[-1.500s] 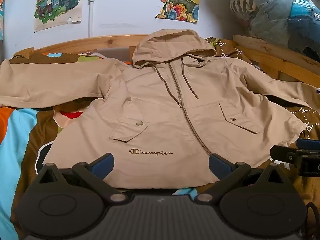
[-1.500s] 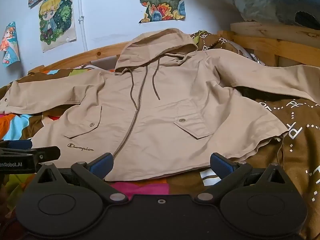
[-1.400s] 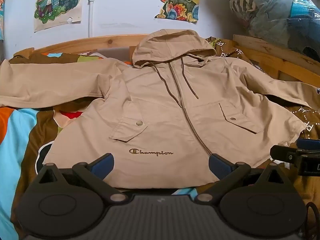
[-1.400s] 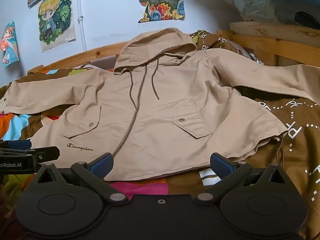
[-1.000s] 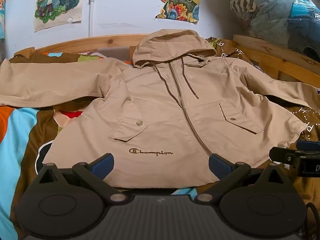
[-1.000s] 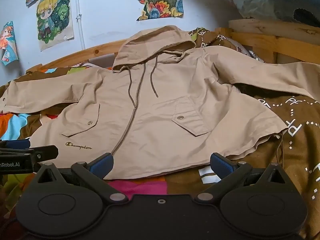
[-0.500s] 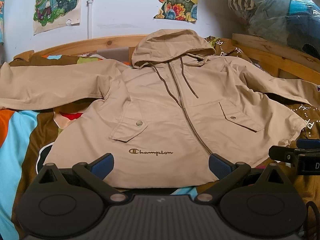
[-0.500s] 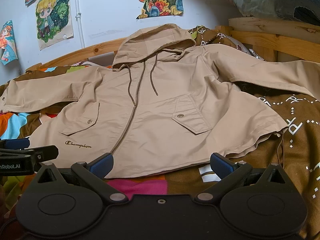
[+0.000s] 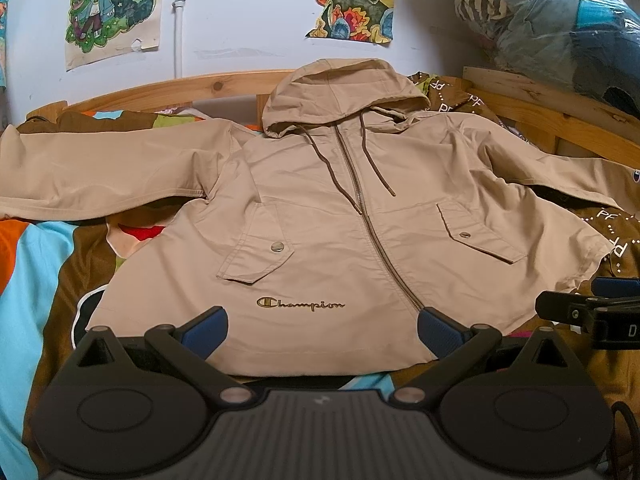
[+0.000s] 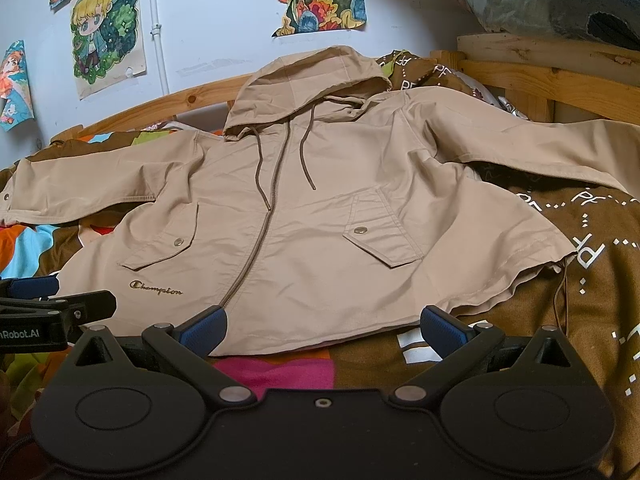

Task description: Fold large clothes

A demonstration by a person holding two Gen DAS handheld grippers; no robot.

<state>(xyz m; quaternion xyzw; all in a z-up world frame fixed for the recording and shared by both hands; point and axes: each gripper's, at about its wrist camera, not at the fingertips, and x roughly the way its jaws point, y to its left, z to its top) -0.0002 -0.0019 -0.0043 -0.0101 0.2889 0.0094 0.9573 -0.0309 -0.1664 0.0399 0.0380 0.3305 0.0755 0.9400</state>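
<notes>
The left gripper (image 9: 322, 326) is wide open, right at the bottom edge of the tan jacket (image 9: 360, 224). The right gripper (image 10: 322, 326) is wide open too, holding nothing, near that same edge. The jacket lies flat and zipped on the bed (image 10: 592, 280), sleeves spread out. Its hood (image 9: 340, 92) seems to lean on the wooden bed frame (image 9: 160, 90). Cartoon posters (image 9: 114, 8) hang on the wall.

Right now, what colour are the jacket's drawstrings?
Dark brown drawstrings against the tan jacket; clearest in the left wrist view.
</notes>
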